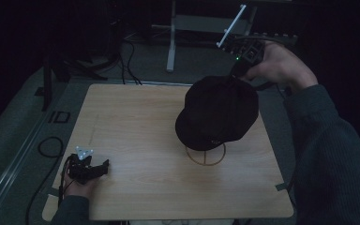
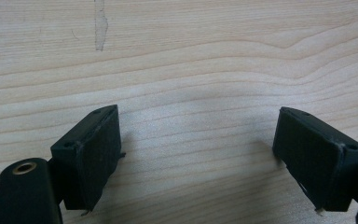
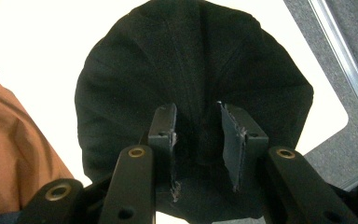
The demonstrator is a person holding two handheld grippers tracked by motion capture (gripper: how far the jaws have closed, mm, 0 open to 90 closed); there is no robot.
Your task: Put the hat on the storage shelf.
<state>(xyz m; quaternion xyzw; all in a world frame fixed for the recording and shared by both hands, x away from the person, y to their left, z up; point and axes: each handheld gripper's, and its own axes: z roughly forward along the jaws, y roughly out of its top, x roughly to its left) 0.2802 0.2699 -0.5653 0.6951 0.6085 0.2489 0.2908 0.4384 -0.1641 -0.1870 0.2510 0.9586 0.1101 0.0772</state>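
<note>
The right arm [image 1: 328,150], in a dark ribbed sleeve, reaches forward along the table's right side, its hand [image 1: 281,65] raised past the far edge and wrapped around the right gripper [image 1: 236,75]. That gripper angles down toward the person and clenches the rear of a black cap [image 1: 218,112]; in the right gripper view its jaws pinch a fold of the fabric at the cap's back rim, with the crown spreading away ahead of them.

The cap is round and dark, with seams running out from the pinched spot [image 3: 196,84] and a short brim on the side farthest from the gripper. It hangs tilted, just above a thin ring-shaped stand [image 1: 206,154] on the wooden table [image 1: 136,187].

The left hand [image 1: 77,187] rests low at the near left corner, holding the left gripper [image 1: 101,168] close over the tabletop. Its jaws stand wide apart, released, with bare wood grain [image 2: 196,93] between and beyond them.
</note>
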